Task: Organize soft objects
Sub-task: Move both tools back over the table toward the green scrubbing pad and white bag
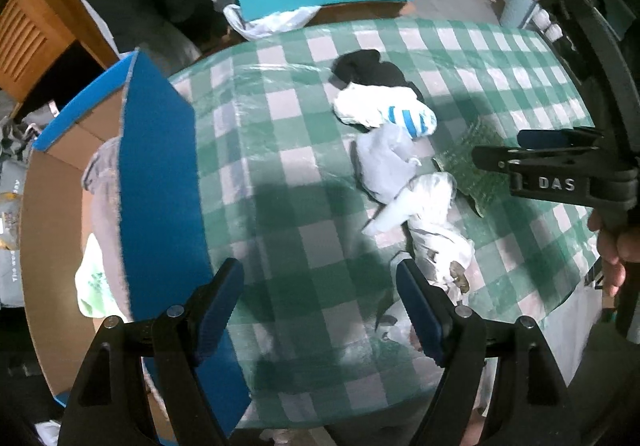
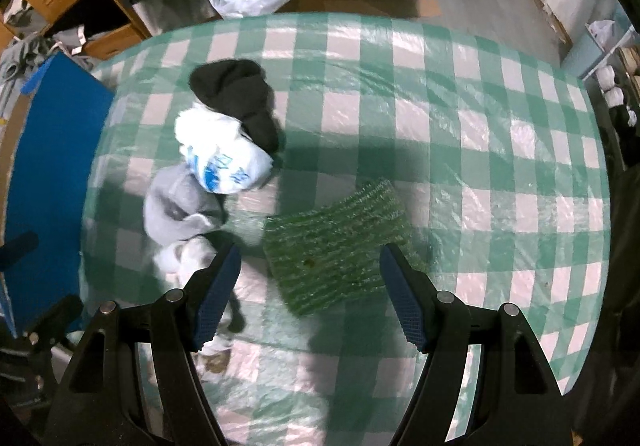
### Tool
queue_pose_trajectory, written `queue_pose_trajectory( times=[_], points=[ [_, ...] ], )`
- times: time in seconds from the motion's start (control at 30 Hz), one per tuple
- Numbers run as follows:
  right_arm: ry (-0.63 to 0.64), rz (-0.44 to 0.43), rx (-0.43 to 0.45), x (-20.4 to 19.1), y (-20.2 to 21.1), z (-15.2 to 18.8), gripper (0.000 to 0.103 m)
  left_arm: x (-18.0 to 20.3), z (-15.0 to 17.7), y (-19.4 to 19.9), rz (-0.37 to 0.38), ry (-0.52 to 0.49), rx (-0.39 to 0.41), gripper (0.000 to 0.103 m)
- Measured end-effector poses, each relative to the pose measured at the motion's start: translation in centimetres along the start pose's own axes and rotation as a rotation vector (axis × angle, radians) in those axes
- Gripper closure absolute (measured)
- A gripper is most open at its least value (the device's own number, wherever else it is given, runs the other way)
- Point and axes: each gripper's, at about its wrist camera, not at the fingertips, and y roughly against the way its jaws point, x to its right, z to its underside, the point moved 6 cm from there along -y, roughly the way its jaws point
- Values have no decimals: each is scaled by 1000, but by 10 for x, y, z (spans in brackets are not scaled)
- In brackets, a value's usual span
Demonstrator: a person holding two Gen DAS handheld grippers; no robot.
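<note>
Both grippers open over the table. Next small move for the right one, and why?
Probably lower the right gripper onto the green knitted cloth and close. Its jaws are open and empty, the cloth lies flat between them apart from the sock pile, and the blue box to the left already holds soft items.

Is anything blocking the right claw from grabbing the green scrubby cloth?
Nothing visible is. The right claw is open over the green cloth, which lies flat and alone on the checked table. The socks lie to its left.
</note>
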Motion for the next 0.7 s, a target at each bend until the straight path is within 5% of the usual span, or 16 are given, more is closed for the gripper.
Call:
queue_pose_trajectory(
  times=[0.7],
  points=[
    [41, 33, -38, 12, -41, 14, 31, 15, -6, -40, 46, 49, -65, 22]
  ],
)
